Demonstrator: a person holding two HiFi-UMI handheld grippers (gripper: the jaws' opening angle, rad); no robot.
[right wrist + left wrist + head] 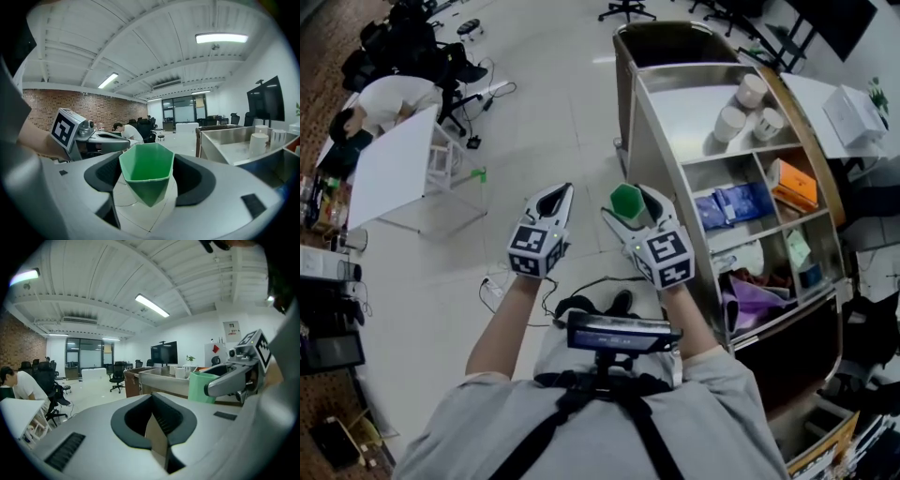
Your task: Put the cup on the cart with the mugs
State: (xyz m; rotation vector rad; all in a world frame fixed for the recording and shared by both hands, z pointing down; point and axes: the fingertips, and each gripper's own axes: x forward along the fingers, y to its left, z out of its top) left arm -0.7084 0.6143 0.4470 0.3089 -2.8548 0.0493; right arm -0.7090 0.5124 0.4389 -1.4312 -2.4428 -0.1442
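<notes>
- Cup (627,199) location: green, faceted, clamped between pads of right gripper (630,212), held up off floor, just left of cart (649,141) in head view (outside cart wall).
- Right jaws: spread wide, pinching cup on both sides; open mouth of cup facing that gripper's camera, nothing visible inside.
- Left gripper (559,195): jaws pressed together at tips, nothing between; held beside right gripper, near but apart.
- Both grippers pointing forward and slightly downward, out over white floor.
- Mugs (748,108): three white ones, grouped on cart's top steel shelf, well apart from cup.
- Lower cart compartments: blue packs (733,204), orange box (793,183), purple bag (759,298).
- Background: white table (394,173) at left, person (384,101) bent over beside it, office chairs (626,9) further back (too small for detail).
</notes>
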